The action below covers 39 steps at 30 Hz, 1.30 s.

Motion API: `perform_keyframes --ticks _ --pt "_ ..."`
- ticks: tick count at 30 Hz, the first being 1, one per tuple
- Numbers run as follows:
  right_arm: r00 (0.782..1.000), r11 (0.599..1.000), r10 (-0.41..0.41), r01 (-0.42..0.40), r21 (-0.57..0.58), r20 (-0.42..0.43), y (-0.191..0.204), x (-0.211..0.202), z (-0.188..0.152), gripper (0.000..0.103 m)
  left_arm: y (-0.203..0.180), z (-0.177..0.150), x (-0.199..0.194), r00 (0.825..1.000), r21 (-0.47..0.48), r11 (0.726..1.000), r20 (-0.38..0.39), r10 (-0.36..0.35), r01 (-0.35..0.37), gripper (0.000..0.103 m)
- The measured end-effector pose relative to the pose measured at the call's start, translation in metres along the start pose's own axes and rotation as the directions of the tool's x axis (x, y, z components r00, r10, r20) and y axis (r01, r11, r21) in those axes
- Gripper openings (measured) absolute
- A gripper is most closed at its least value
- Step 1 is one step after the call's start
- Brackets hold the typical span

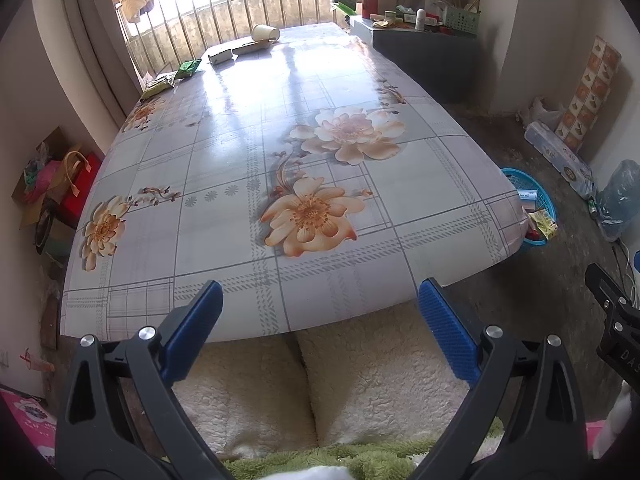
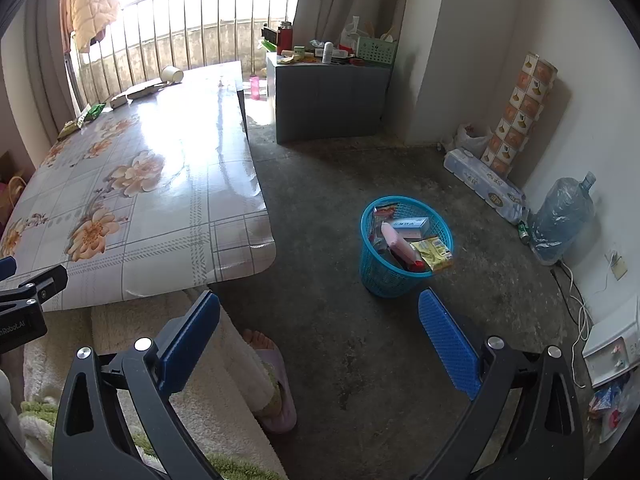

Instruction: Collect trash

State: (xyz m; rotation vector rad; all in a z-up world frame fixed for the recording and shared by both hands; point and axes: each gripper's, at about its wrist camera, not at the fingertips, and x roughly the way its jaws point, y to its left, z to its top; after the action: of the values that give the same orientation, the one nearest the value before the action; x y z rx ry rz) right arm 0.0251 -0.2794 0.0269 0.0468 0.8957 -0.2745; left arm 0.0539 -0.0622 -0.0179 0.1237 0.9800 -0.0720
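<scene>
The left gripper (image 1: 320,304) is spread wide with nothing between its blue pads, held over the near edge of the flowered table (image 1: 224,128). The right gripper (image 2: 319,312) is likewise wide apart and holds nothing, above the bare floor (image 2: 340,168). Just beyond it stands a blue basket (image 2: 380,276) filled with wrappers and boxes. At the table's far end lie a tipped paper cup (image 1: 265,32), a flat box (image 1: 221,55) and green packets (image 1: 189,68).

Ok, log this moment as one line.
left gripper: open, empty | right gripper: open, empty | blue basket: on floor, holds trash | paper cup, wrappers: on table's far end
</scene>
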Motion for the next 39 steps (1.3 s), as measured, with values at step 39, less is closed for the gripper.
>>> perform_keyframes --ticks 39 --pt "1.000 1.000 0.004 -0.004 0.011 0.011 -0.0045 -0.0033 0.0010 0.097 0.0012 -0.0016 0.0026 1.000 -0.007 1.000 -0.006 0.005 -0.005 0.094"
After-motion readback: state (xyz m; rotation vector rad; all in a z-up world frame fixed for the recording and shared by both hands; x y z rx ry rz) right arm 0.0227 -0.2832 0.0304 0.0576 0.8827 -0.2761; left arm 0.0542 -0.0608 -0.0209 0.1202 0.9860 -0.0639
